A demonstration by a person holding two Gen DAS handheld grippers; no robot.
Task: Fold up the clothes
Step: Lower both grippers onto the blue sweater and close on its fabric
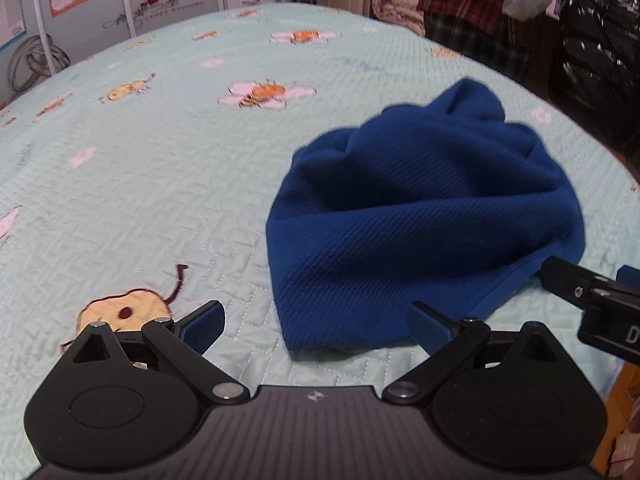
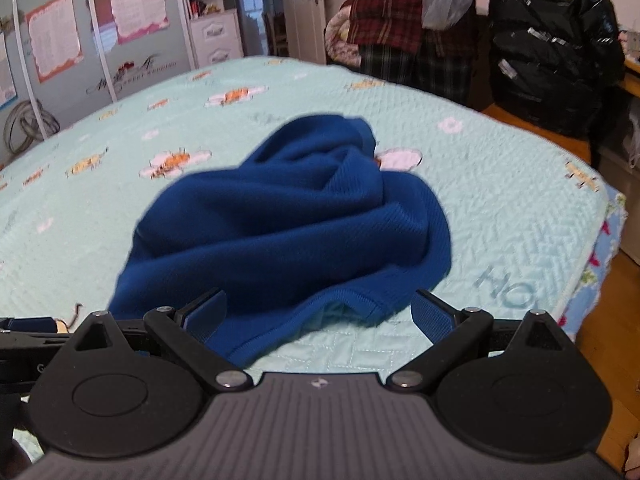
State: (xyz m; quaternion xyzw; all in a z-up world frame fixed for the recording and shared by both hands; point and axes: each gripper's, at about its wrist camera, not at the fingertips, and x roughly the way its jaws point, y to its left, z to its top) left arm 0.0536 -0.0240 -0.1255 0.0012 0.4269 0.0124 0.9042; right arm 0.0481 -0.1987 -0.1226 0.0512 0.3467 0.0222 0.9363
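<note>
A crumpled dark blue knit garment point(image 1: 420, 216) lies in a heap on the pale green quilted bed cover point(image 1: 140, 184). My left gripper point(image 1: 316, 326) is open just short of the heap's near edge, its fingers astride that edge with nothing between them. In the right wrist view the same blue garment point(image 2: 288, 216) fills the middle, its ribbed hem point(image 2: 340, 300) lying nearest. My right gripper point(image 2: 320, 312) is open, the hem lying between its blue-padded fingers without being pinched. The right gripper's black body point(image 1: 596, 300) shows at the right edge of the left wrist view.
The bed cover carries bee and flower patterns point(image 1: 266, 94). The bed's right edge point(image 2: 592, 240) drops to a wooden floor point(image 2: 608, 320). Plaid clothing point(image 2: 396, 12) and black bags point(image 2: 552, 44) stand behind the bed. Cabinets and posters line the far wall point(image 2: 132, 4).
</note>
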